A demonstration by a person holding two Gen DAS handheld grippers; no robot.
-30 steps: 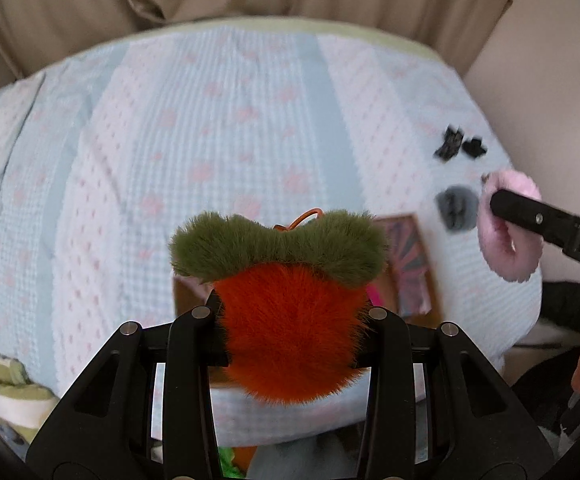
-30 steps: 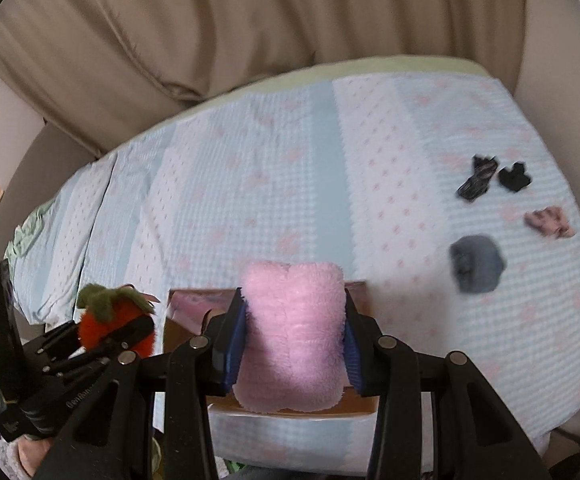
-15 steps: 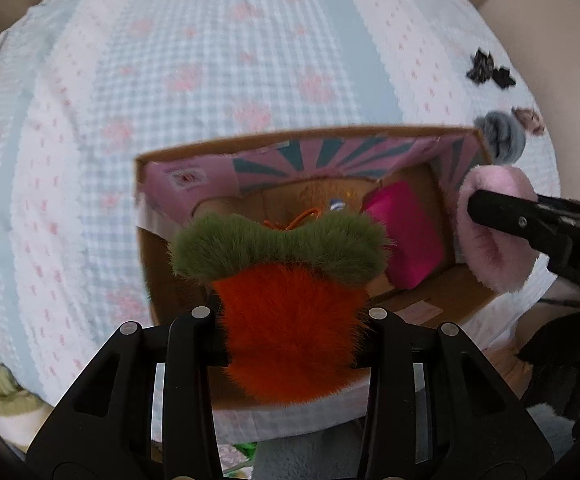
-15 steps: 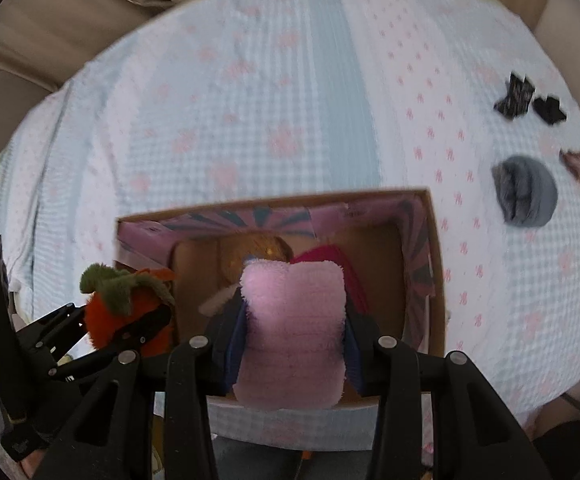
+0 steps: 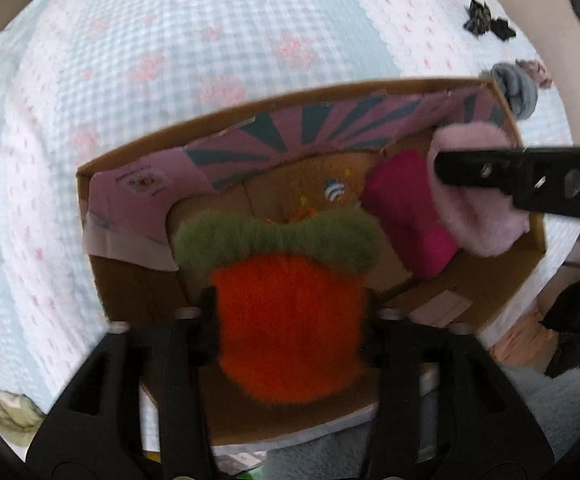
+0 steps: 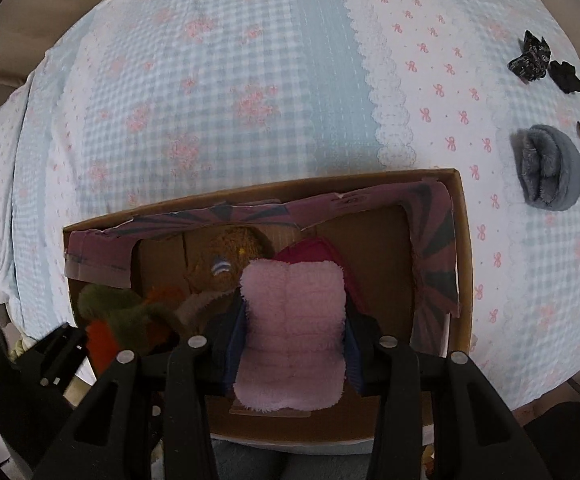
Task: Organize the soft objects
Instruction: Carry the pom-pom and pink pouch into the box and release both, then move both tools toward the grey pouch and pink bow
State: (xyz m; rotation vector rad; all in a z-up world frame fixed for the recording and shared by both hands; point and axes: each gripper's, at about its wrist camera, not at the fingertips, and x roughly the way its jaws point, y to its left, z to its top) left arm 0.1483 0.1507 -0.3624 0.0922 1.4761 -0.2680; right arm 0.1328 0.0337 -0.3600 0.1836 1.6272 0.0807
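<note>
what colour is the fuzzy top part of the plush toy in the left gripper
Olive green, above an orange fuzzy plush toy body clamped in the left gripper; clearest in the left wrist view.

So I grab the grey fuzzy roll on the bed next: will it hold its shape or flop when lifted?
The grey fuzzy roll looks like plush fabric folded on itself, so it will probably squash between the fingers and may partly unroll. It seems light for its bulk. Its fleecy surface should grip well, and lying slumped on the bedspread it is unlikely to roll.

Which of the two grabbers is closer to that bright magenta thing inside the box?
Right. The right hand-held gripper holds its pink fluffy roll right against the magenta item; the left hand-held gripper, clamping the carrot plush, sits farther left.
</note>
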